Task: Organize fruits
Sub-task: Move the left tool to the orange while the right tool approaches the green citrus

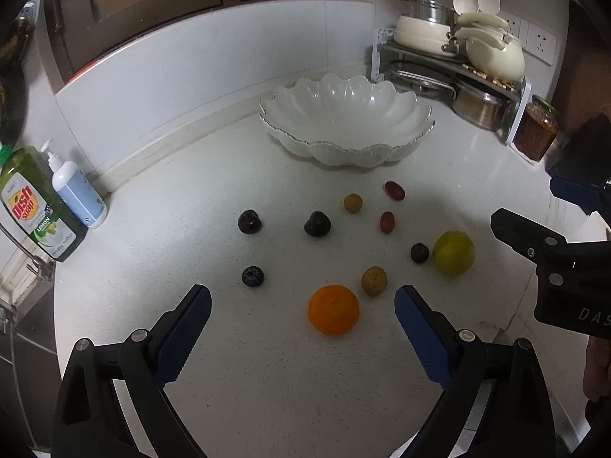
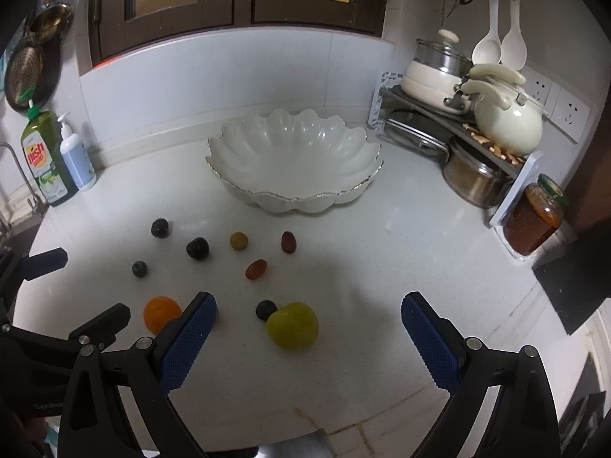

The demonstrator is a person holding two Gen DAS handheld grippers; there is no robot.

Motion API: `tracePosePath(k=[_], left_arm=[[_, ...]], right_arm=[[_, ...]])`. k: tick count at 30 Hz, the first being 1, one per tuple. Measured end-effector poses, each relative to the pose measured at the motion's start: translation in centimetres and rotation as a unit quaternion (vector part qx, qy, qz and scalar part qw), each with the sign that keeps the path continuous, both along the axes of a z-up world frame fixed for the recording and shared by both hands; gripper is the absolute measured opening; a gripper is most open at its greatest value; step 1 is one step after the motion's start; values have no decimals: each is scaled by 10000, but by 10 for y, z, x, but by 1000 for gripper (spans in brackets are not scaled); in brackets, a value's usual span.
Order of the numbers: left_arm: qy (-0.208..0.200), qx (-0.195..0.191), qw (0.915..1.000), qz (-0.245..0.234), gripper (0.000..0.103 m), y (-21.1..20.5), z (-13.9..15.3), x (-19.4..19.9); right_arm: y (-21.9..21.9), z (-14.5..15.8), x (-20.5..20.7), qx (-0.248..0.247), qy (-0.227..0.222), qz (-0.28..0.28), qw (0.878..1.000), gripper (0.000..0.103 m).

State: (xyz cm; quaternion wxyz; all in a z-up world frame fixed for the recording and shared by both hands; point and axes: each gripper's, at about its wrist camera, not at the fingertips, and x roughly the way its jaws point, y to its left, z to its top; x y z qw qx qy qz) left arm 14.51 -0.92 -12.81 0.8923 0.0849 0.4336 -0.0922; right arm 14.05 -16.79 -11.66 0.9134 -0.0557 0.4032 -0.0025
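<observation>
Several small fruits lie loose on the white counter in front of an empty white scalloped bowl (image 1: 345,122), also in the right wrist view (image 2: 294,160). An orange (image 1: 333,309) sits just ahead of my open, empty left gripper (image 1: 303,301). A green fruit (image 2: 292,324) with a dark berry (image 2: 265,309) beside it lies between the fingers of my open, empty right gripper (image 2: 309,309). Dark plums (image 1: 249,221), a blueberry (image 1: 252,276), red grapes (image 1: 387,222) and brownish round fruits (image 1: 374,280) are scattered between.
Dish soap (image 1: 34,206) and a pump bottle (image 1: 78,194) stand at the left by the sink. A rack with pots and a kettle (image 2: 508,122) and a jar (image 2: 532,221) stand at the back right. The counter's edge runs close below both grippers.
</observation>
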Motion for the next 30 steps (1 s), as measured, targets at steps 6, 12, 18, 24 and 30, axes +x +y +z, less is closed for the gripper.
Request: tracePosePath(k=[6,12,18,24,30], left_arm=[[47,-14,10000,-20,97,0,-16,3],[64,42,9999,-123,94,-4,-29,5],[51,41,9998,-185,93,-7,-39,10],[68,31,9998,-193,89,-8,-50,14],[219,13,9994,-283,85,-11,-63,19]], right_arm=[[5,-16,5,-23,79,74,9999,99],[9,-33,14,35,251,151,9996,91],[7,-43,18,60,310,118,9994,91],[3,-56,22,98,407,54,9991,91],[0,-67,26,96,492,14,9987,88]])
